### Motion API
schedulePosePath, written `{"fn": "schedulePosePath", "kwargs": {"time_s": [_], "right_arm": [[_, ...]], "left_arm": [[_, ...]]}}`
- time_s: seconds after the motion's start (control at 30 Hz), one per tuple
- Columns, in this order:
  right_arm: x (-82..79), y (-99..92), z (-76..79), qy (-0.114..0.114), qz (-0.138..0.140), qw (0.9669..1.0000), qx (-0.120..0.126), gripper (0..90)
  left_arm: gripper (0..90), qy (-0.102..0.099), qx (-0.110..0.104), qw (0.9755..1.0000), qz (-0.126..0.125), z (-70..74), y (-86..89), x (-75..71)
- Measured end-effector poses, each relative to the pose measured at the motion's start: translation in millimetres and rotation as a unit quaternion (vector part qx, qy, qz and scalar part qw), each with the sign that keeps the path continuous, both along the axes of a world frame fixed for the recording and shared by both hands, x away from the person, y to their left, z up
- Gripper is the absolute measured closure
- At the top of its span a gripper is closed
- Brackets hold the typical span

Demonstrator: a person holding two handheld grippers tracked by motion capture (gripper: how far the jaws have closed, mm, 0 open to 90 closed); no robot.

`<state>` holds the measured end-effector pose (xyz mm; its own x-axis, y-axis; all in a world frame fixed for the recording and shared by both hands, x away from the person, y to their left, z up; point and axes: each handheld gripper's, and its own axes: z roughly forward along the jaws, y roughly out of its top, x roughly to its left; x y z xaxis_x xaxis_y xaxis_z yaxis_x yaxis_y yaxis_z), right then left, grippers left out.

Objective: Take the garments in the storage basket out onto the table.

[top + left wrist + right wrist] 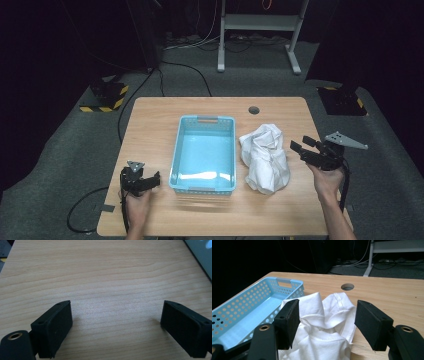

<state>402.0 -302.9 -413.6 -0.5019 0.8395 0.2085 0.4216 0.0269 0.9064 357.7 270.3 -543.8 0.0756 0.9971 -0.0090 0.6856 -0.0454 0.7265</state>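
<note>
Lying crumpled on the light wooden bench [150, 125], a white cotton garment with stitched hems [265, 157] sits just to the right of the light blue perforated plastic basket [204, 152], close against the basket's long right wall. The basket stands upright at the middle of the bench, its short handle end away from the person, and its inside looks bare. In the right tool view the garment [324, 322] is seen bunched into folds, with the basket [249, 305] beyond it to the left.

The right tool [306, 146] hovers to the right of the basket, on the far side of the garment, pointing towards the cloth. Its jaws stand apart with the garment lying ahead of and below them; the pads [289, 317] press on nothing, so the tool is open and holds nothing. A round hole in the bench [254, 110] lies beyond the garment, to the right of the basket's far end.

The left tool [150, 180] rests low over the bench, just left of the basket's near left corner. Its jaws [116, 325] are spread wide over bare wood, gripping nothing.
</note>
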Motion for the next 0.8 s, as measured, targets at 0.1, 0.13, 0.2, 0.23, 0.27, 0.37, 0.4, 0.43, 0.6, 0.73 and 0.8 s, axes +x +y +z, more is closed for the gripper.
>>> {"fn": "schedulePosePath", "kwargs": {"time_s": [0.1, 0.13, 0.2, 0.23, 0.27, 0.37, 0.4, 0.43, 0.6, 0.73, 0.8], "right_arm": [[-0.7, -0.8, -1.4, 0.001, 0.0, 1.0, 0.001, 35.8], [-1.0, -0.9, -2.1, 0.002, 0.0, 1.0, 0.002, 35.8], [-1.5, -1.1, -3.0, 0.003, 0.0, 1.0, 0.002, 35.8], [-2.1, -1.5, -4.4, 0.004, 0.0, 1.0, 0.001, 35.8], [-2.1, -1.5, -4.4, 0.004, 0.0, 1.0, 0.001, 35.8], [-3.3, -3.1, -7.3, 0.007, -0.001, 1.0, 0.002, 35.8], [-3.7, -3.6, -8.1, 0.008, -0.001, 1.0, 0.003, 35.8], [-4.0, -3.9, -8.7, 0.008, -0.001, 1.0, 0.003, 35.8], [-5.0, -4.4, -11.1, 0.01, -0.002, 0.9999, 0.004, 35.8], [-5.7, -4.1, -14.0, 0.012, -0.002, 0.9999, 0.004, 35.8], [-6.1, -4.1, -14.8, 0.013, -0.002, 0.9999, 0.005, 35.8]], "left_arm": [[10.6, 0.0, 0.0, 1.0, 0.0, 0.0, 0.0, 0.0], [10.6, 0.0, 0.0, 1.0, 0.0, 0.0, 0.0, 0.0], [10.6, 0.0, 0.0, 1.0, 0.0, 0.0, 0.0, 0.0], [10.6, 0.0, 0.0, 1.0, 0.0, 0.0, 0.0, 0.0], [10.6, 0.0, 0.0, 1.0, 0.0, 0.0, 0.0, 0.0], [10.6, 0.0, 0.0, 1.0, 0.0, 0.0, 0.0, 0.0], [10.6, 0.0, 0.0, 1.0, 0.0, 0.0, 0.0, 0.0], [10.6, 0.0, 0.0, 1.0, 0.0, 0.0, 0.0, 0.0], [10.6, 0.0, 0.0, 1.0, 0.0, 0.0, 0.0, 0.0], [10.6, 0.0, 0.0, 1.0, 0.0, 0.0, 0.0, 0.0], [10.6, 0.0, 0.0, 1.0, 0.0, 0.0, 0.0, 0.0]]}}
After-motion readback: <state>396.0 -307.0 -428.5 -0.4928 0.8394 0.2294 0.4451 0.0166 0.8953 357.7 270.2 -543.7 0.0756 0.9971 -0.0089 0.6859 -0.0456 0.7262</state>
